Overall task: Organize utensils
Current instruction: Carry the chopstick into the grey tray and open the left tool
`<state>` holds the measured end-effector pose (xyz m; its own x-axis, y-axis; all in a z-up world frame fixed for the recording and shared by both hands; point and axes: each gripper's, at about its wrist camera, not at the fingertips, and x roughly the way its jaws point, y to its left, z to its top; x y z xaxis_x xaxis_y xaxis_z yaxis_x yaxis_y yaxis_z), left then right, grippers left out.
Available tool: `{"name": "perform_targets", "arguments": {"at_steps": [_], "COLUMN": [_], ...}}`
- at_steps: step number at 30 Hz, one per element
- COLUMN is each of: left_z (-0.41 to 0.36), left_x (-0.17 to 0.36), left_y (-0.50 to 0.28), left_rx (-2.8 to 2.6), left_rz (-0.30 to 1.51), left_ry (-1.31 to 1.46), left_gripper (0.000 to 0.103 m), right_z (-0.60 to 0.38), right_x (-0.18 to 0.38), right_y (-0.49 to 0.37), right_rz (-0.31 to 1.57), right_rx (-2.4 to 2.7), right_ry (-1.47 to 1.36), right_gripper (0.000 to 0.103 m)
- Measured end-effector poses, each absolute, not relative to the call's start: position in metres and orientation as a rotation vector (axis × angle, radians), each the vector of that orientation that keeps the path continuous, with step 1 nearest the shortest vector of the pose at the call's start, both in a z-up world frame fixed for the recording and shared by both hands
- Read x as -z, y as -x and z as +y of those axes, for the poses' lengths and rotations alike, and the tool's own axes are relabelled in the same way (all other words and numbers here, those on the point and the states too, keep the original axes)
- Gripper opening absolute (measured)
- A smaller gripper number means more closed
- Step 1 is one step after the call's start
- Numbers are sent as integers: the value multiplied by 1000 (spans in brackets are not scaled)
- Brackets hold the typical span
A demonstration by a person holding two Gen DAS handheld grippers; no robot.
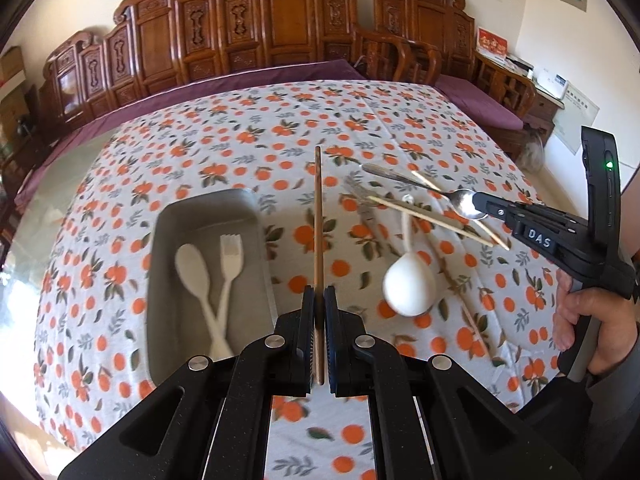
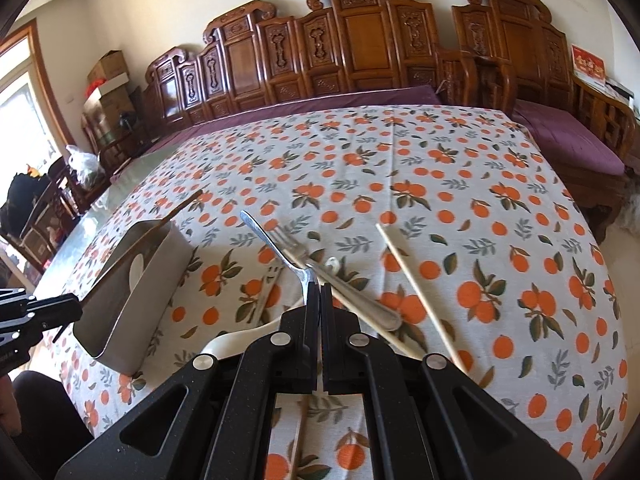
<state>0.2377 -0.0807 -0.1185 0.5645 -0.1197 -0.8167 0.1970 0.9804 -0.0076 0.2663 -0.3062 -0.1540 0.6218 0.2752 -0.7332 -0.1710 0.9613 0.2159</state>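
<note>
Two grippers busy: left gripper (image 1: 319, 300) pinches brown chopstick (image 1: 318, 216); right gripper (image 2: 320, 294) pinches metal spoon (image 2: 276, 246) above fork (image 2: 344, 292).

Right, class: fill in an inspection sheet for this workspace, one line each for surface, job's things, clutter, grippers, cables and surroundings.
Surface: table under an orange-print cloth.
Job's things: grey tray holding a white spoon and white fork; white ladle, pale chopsticks and a metal fork loose on the cloth.
Clutter: nothing seen.
Grippers: left gripper shut on a brown chopstick; right gripper shut on a metal spoon.
Cables: nothing seen.
Surroundings: carved wooden bench with purple cushion; boxes at left.
</note>
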Motion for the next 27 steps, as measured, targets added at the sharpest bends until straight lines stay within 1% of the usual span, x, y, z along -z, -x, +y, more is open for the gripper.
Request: {"name": "perform_targets", "arguments": {"at_steps": [11, 27], "left_z": [-35, -15], "left_x": [142, 177], "left_y": [-238, -253], "left_rx": [102, 46], "left_rz": [993, 1058], "left_ry": [-57, -42], "left_gripper": [4, 4], "right_z": [-290, -286], "right_x": [153, 153], "right_y": [-264, -264], "right_rz": [865, 871], "right_rx": [-287, -293], "right_ry": [-102, -94], "right_gripper": [2, 2]}}
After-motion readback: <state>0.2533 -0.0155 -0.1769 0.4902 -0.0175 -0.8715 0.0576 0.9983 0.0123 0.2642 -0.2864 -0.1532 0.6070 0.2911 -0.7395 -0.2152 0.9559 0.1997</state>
